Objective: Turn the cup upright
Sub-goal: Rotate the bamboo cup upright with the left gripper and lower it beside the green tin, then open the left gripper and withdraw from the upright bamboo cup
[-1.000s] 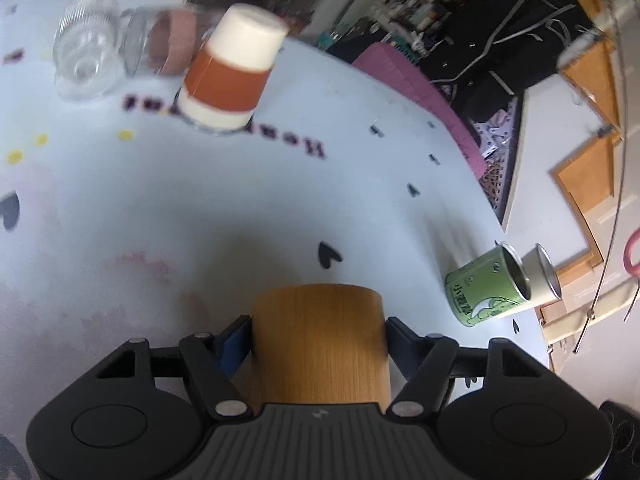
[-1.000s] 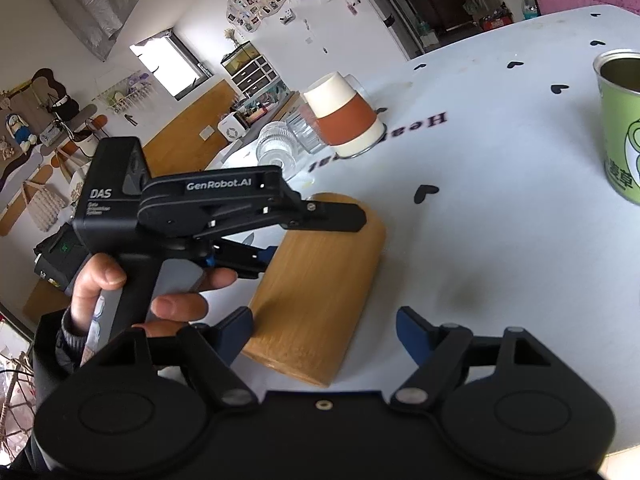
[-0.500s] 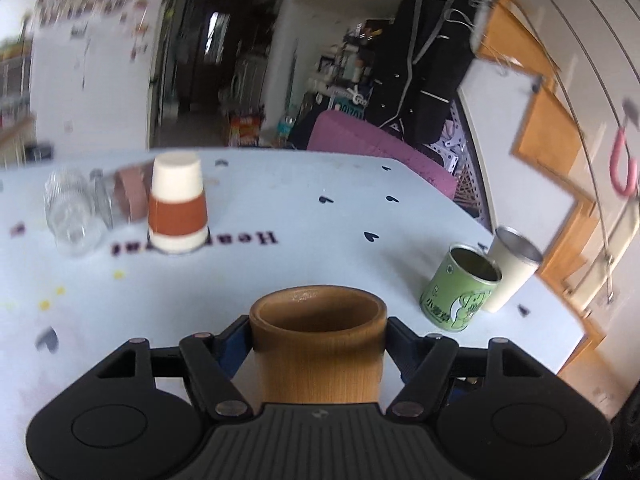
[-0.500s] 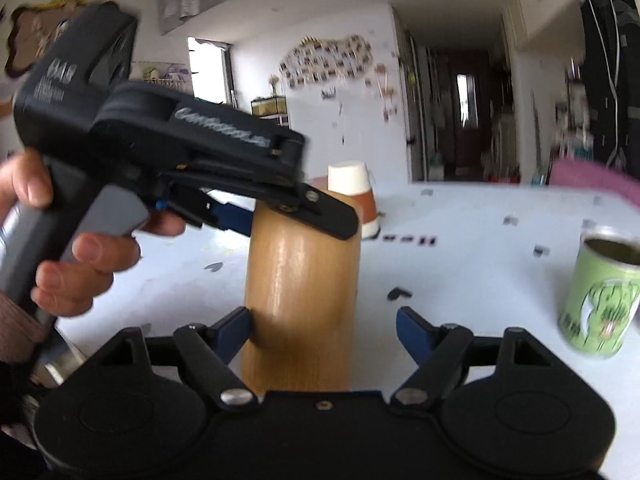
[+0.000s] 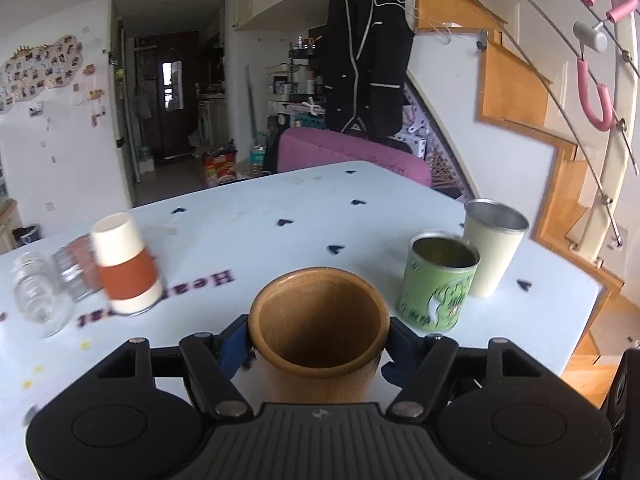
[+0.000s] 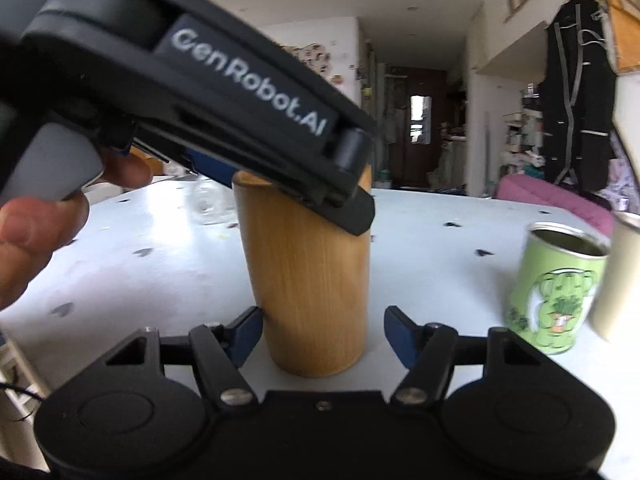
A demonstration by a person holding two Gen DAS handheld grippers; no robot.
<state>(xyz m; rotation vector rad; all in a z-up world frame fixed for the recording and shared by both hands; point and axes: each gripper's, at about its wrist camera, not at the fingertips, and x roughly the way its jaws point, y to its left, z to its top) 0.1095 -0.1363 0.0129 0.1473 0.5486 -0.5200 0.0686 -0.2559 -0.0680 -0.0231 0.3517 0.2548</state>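
The wooden cup (image 5: pixel 318 336) stands upright on the white table (image 5: pixel 280 208), mouth up. My left gripper (image 5: pixel 318 340) is shut on the cup near its rim, with its blue pads against both sides. In the right wrist view the cup (image 6: pixel 308 280) stands on its base, and the left gripper (image 6: pixel 224 92) comes down onto its top from the upper left. My right gripper (image 6: pixel 324 332) is open, with its fingers either side of the cup's base; the left pad is close to the wall, the right one apart.
A green printed can (image 5: pixel 440 284) and a cream metal tumbler (image 5: pixel 492 252) stand to the right. An upside-down white and brown paper cup (image 5: pixel 126 264) and glass jars (image 5: pixel 40 292) lie to the left. The table's right edge is near the tumbler.
The wooden cup lay on its side a second ago. My left gripper has turned it up onto its base. My right gripper has stayed open around it.
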